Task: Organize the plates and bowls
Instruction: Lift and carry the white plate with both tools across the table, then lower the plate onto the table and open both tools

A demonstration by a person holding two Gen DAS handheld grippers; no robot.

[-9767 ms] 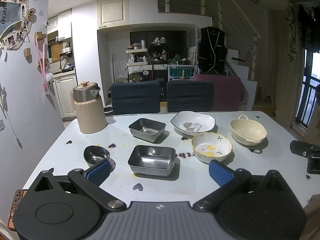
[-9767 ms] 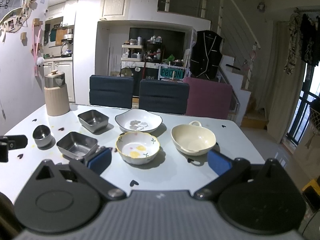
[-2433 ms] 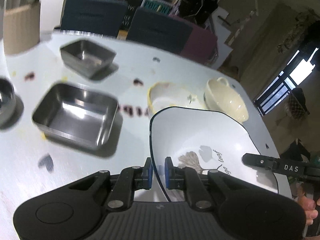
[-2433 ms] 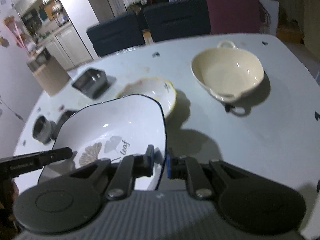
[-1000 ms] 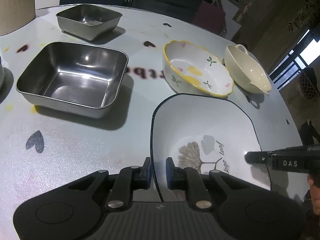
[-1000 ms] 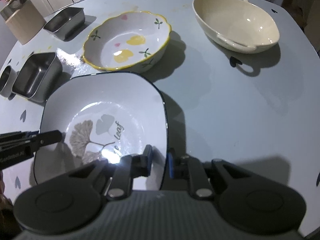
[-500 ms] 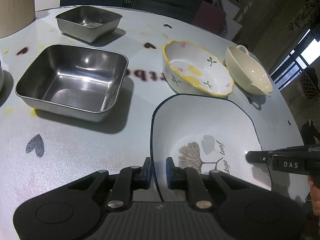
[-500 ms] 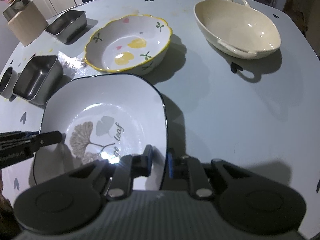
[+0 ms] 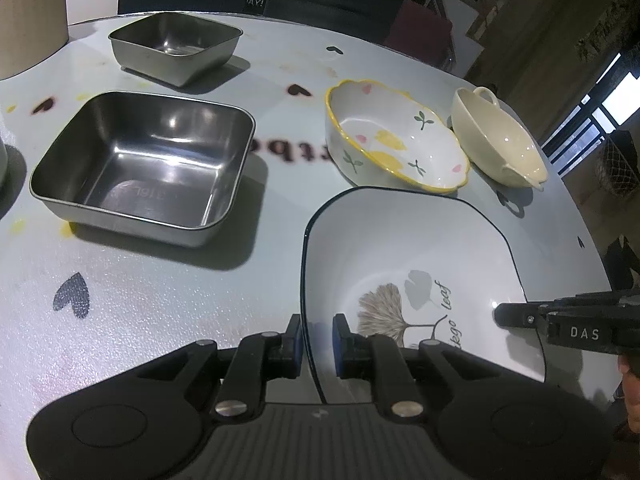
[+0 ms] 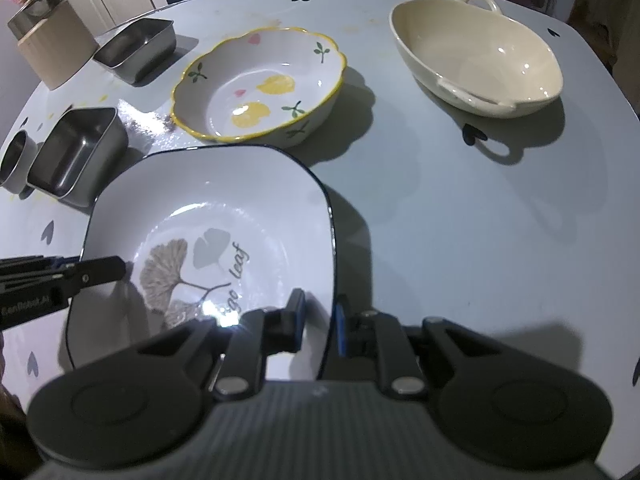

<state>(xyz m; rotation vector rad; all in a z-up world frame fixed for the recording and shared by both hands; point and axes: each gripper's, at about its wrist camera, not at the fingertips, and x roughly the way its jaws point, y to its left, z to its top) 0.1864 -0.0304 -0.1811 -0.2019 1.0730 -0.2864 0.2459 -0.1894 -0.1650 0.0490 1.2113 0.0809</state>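
My left gripper (image 9: 316,346) is closed on the left rim of the square plate (image 9: 404,264), one blue pad on each side of the dark-edged rim. My right gripper (image 10: 320,326) pinches the same plate (image 10: 224,208) on its right rim in the same way, so I hold it from both sides at the near edge of the table (image 10: 460,240). The plate is white with a grey leaf drawing and the word "leaf" inside. I cannot tell whether its base touches the table or sits just above it.

Just beyond the plate, toward the middle of the table, stands the flowered bowl (image 10: 260,84) with a wavy yellow rim. To its right, near the right edge, is the cream dish (image 10: 476,56) with handles. Left of the plate sits a steel tray (image 9: 144,160), and a second steel tray (image 9: 176,46) stands further back toward the far edge. A small steel cup (image 10: 14,160) is at the left edge, and a beige jug (image 10: 48,44) stands at the far left corner.
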